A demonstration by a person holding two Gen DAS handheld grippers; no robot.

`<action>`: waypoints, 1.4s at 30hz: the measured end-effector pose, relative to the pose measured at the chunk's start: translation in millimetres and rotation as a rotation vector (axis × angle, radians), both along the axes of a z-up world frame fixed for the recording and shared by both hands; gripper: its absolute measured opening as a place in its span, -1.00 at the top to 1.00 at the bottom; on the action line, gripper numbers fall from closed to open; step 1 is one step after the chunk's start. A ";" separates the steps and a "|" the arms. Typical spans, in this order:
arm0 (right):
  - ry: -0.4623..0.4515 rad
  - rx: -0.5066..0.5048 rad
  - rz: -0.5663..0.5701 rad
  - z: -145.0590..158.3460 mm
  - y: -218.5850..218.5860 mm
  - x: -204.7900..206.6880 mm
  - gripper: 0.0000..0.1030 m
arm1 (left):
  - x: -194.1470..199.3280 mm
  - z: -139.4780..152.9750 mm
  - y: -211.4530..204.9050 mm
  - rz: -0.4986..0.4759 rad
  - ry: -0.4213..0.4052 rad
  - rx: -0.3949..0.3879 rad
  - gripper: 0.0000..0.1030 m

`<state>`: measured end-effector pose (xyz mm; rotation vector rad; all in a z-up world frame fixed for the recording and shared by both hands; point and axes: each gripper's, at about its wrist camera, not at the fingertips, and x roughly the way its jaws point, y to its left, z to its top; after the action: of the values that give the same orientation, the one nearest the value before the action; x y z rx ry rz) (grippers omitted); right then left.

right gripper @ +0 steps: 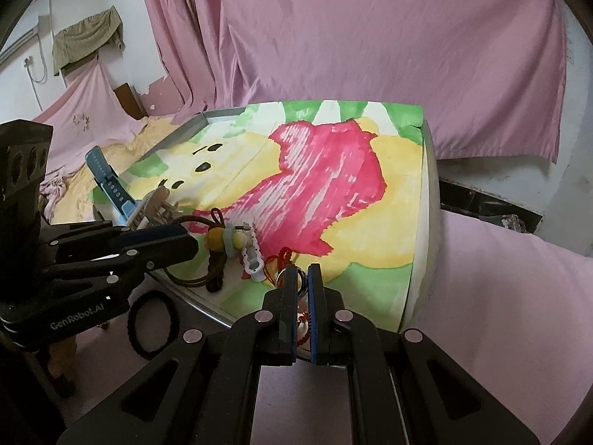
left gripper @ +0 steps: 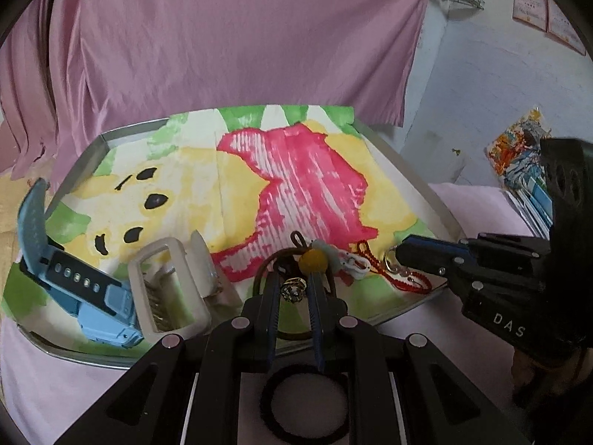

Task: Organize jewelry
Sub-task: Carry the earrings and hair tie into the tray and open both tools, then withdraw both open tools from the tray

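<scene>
A metal tray (left gripper: 404, 170) lined with a painted bear picture holds the jewelry. My left gripper (left gripper: 294, 278) is shut on a gold ornate ring (left gripper: 293, 290), above a brown cord necklace with a yellow bead (left gripper: 313, 262). My right gripper (right gripper: 303, 272) is shut on the metal ring of a red-cord charm (left gripper: 393, 259), beside a white and pale-blue charm (right gripper: 252, 256). A blue watch (left gripper: 74, 274) and a white open box (left gripper: 170, 289) lie at the tray's left.
A black hair tie (left gripper: 307, 404) lies on the pink cloth in front of the tray, also in the right wrist view (right gripper: 152, 326). Pink curtains (left gripper: 222, 37) hang behind. Books (left gripper: 519, 155) lie at the right.
</scene>
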<state>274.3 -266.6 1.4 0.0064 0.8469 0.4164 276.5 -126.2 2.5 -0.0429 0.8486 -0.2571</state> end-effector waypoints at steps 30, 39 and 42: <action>-0.229 0.101 -0.216 34.5 -20.0 -94.7 0.26 | -78.7 43.2 36.9 0.143 -0.250 -0.088 -0.54; -0.400 0.127 -0.289 46.8 -6.7 -151.1 -0.63 | -128.0 47.4 67.7 0.220 -0.391 -0.085 -1.00; -0.449 0.120 -0.306 48.5 -1.0 -166.0 -0.80 | -143.8 45.7 76.0 0.228 -0.430 -0.074 -1.00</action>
<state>108.2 -267.6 50.0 0.1466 0.3684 0.1679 132.7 -50.2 48.2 -0.1472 0.4016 -0.0767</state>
